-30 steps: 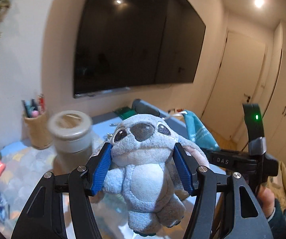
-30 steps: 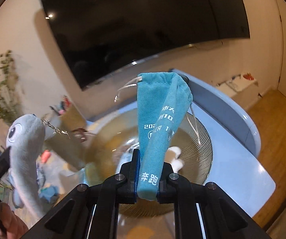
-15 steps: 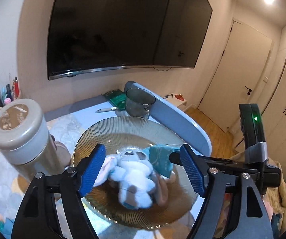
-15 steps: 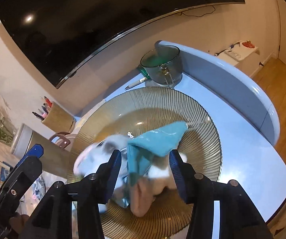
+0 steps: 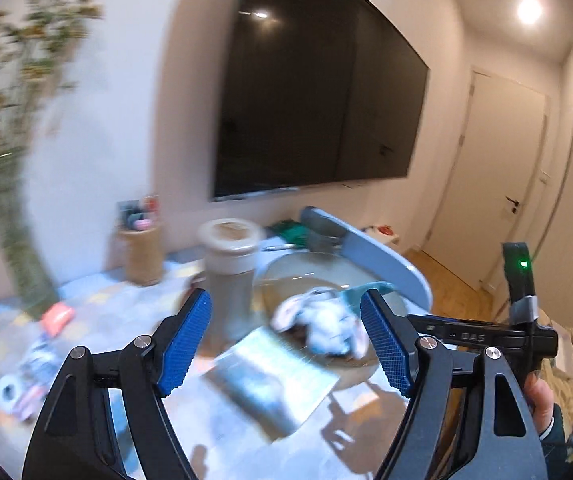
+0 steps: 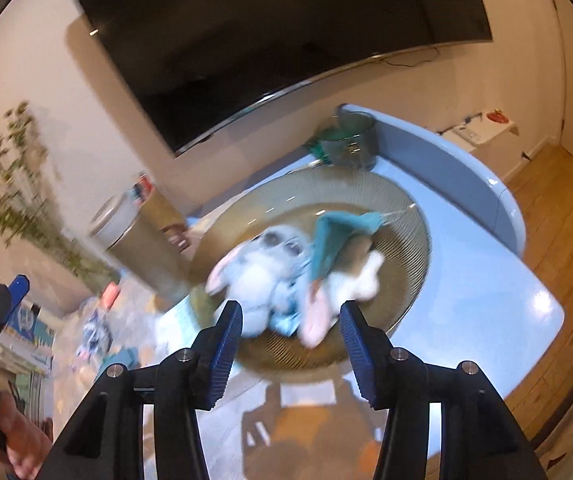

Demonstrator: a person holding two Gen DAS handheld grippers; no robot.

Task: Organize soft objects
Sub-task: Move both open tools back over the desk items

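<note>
1. A fluffy grey plush toy (image 6: 262, 276) and a teal cloth pouch (image 6: 338, 236) are seen lying in the ribbed glass bowl (image 6: 406, 280).
2. The left gripper (image 5: 286, 340) and right gripper (image 6: 290, 336) are held empty, jaws parted, ridged blue pads (image 5: 184, 340) exposed.

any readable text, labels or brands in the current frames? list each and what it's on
"DAS": white letters on the black body of the right tongs, seen from the left wrist view.
Teal pouch in the glass bowl: any print is blurred, unreadable.
Packets and papers on the table: print too blurred to read.
Canister lid: markings blurred, unreadable.
</note>
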